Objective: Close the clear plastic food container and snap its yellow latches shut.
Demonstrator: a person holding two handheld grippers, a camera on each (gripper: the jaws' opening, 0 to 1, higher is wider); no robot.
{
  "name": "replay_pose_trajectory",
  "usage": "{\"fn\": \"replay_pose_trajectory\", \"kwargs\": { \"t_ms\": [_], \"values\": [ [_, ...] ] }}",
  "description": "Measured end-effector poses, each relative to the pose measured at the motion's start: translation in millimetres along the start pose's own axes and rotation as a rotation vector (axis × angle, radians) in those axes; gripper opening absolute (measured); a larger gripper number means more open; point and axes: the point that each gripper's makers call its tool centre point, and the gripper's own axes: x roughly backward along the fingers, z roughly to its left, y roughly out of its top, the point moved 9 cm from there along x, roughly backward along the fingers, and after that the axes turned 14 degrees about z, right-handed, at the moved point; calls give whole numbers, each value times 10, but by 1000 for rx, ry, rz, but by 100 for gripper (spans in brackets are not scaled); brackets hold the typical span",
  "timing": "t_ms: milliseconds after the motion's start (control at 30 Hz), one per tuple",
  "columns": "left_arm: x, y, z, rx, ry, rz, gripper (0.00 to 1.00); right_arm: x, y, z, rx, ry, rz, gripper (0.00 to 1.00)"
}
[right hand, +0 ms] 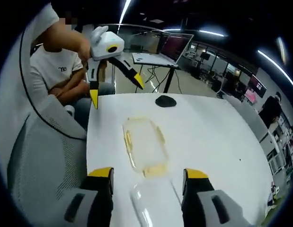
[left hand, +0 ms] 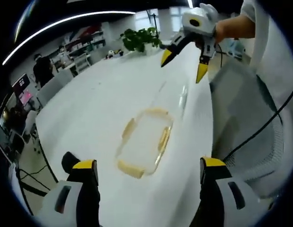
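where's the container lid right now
In the right gripper view the clear lid lies flat on the white table, between that gripper's open jaws, just in front of the container.

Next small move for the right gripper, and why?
Probably lower the right gripper, jaws open, onto the clear lid lying just below it. The lid sits beside the container, not on it, and both grippers hang open above the table.

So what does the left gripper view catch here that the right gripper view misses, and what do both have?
Left gripper view alone: a potted plant at the table's far end.

Right gripper view alone: an open laptop on a stand, a dark object on the table and a seated person.

Both: the white table, the container with yellow latches, its clear lid lying apart, a mesh chair, and the right gripper and left gripper, both open.
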Motion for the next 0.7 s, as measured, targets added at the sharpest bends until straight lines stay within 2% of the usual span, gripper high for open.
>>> {"fn": "replay_pose_trajectory", "kwargs": {
  "t_ms": [333, 500, 700],
  "values": [
    [-53, 0, 113, -59, -25, 26, 83, -169, 38, -102, 52, 5, 15, 53],
    [-115, -8, 145, -108, -39, 51, 80, -269, 33, -121, 60, 21, 40, 51],
    [-170, -12, 217, -140, -43, 53, 75, -365, 33, -163, 81, 20, 73, 50]
  ]
}}
